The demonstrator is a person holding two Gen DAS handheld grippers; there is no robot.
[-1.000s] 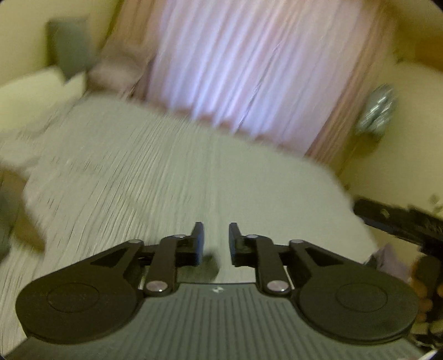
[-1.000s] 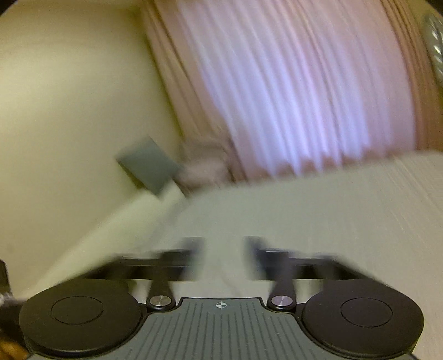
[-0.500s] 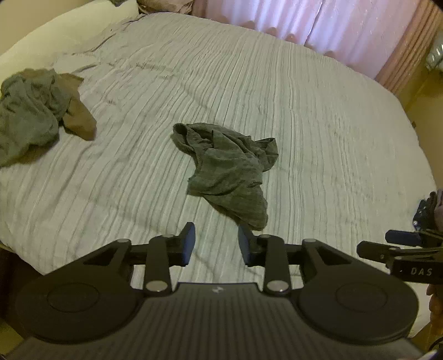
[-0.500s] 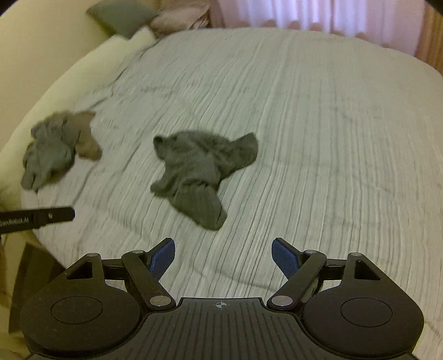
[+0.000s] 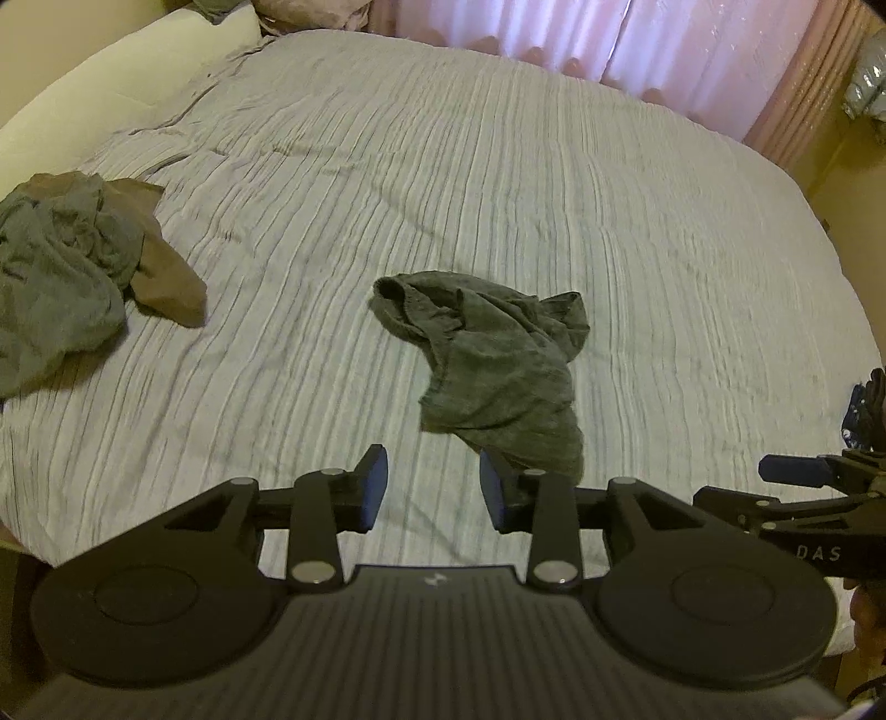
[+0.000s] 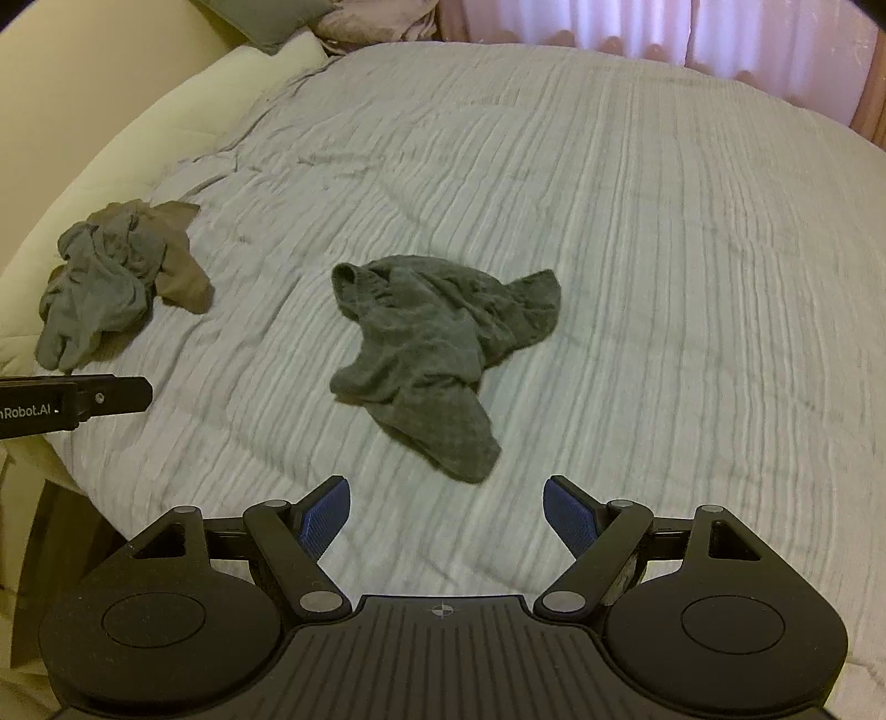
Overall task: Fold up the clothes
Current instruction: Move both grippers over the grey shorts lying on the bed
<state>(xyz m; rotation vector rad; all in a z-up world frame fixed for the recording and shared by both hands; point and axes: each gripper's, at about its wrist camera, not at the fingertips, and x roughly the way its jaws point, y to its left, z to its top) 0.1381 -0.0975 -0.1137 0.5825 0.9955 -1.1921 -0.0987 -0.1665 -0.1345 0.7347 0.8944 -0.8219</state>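
Left tool (image 5: 433, 487) narrow, right tool (image 6: 446, 510) wide and lettered "DAS", both empty above crumpled grey garment (image 6: 437, 354).

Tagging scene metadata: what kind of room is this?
Most likely a bedroom: a large bed with a striped cover, pillows at its head, pink curtains behind, crumpled clothes lying on it.

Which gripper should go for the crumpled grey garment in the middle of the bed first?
Left, probably. The left gripper is open, and the grey garment has its near corner just beyond the right-hand fingertip. The right gripper is open wider but has a strip of bare bedspread before it.
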